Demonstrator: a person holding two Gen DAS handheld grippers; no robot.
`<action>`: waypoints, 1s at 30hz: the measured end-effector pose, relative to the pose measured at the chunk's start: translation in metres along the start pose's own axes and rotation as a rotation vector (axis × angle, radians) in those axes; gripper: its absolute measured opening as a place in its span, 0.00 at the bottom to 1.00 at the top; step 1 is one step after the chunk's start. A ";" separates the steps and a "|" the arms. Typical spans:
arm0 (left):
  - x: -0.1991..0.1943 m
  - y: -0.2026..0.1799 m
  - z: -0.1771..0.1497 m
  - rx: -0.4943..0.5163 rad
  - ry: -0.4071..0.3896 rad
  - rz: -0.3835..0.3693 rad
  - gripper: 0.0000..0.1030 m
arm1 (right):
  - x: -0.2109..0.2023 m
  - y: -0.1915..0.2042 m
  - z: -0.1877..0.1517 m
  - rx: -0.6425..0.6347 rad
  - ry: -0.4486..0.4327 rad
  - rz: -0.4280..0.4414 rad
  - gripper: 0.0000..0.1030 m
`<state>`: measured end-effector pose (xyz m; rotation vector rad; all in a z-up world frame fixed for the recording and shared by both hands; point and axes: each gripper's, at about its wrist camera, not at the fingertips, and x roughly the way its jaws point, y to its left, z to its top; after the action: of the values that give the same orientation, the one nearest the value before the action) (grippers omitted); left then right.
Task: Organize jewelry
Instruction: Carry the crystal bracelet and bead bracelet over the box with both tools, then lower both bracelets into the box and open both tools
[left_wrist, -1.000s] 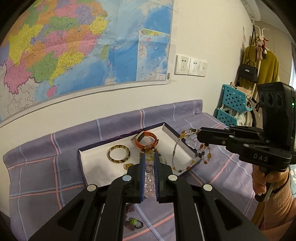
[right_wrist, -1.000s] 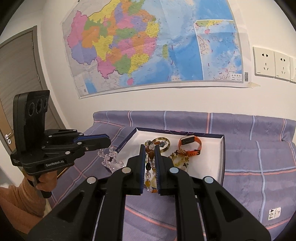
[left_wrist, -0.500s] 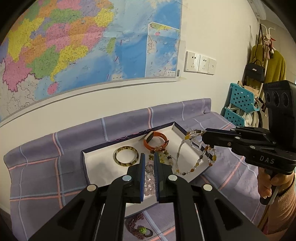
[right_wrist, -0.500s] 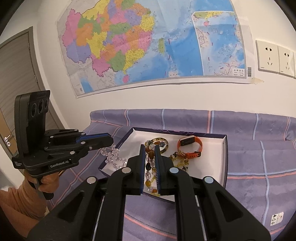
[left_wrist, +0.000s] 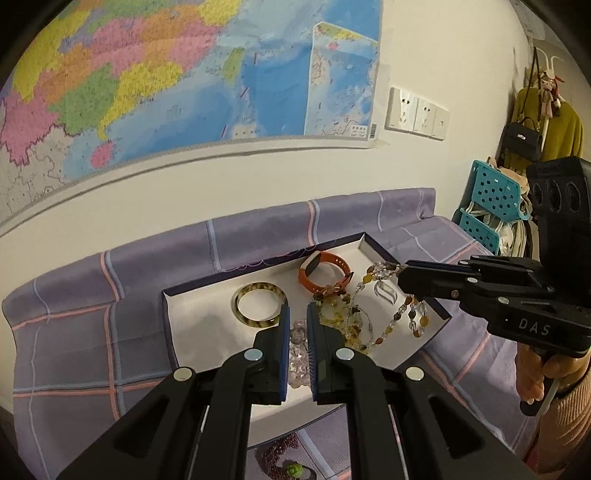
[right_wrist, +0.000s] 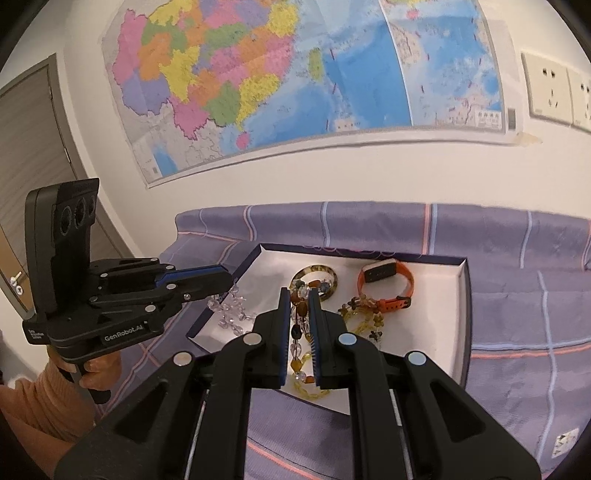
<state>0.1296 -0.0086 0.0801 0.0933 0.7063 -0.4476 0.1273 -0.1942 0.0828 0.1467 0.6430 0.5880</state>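
Amber-bead necklace (right_wrist: 300, 325) hangs clamped betw. fingers of right gripper (right_wrist: 299, 295), dangling over near edge of the white-lined box (left_wrist: 192, 310); clear crystal strand (left_wrist: 298, 350) likewise pinched in closed fingers of left gripper (left_wrist: 297, 314), over box's near-left part, likely so each strand hangs free and goes in untangled. Already in box: mottled bangle (left_wrist: 260, 304) at centre, orange watch band (left_wrist: 325, 271) toward far right w/ yellow bead strand (left_wrist: 341, 319) beside it. Box sits on purple plaid cloth (left_wrist: 74, 332) covering the surface; dark bead piece (left_wrist: 284, 461) lies outside box, nearest camera.

Ahead of my fingers a coloured map (left_wrist: 192, 85) hangs on the white wall (left_wrist: 258, 184); wall sockets (left_wrist: 415, 114) right, grey door (right_wrist: 26, 147) left.
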 end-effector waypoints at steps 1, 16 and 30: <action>0.001 0.000 0.000 -0.002 0.003 0.002 0.07 | 0.003 -0.002 0.000 0.004 0.006 0.000 0.10; 0.028 0.003 -0.005 -0.007 0.054 0.025 0.07 | 0.031 -0.025 -0.004 0.066 0.056 -0.026 0.10; 0.053 0.009 -0.013 -0.007 0.120 0.058 0.07 | 0.067 -0.044 -0.010 0.108 0.128 -0.074 0.10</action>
<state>0.1615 -0.0170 0.0356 0.1345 0.8211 -0.3866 0.1850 -0.1934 0.0261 0.1864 0.8017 0.4946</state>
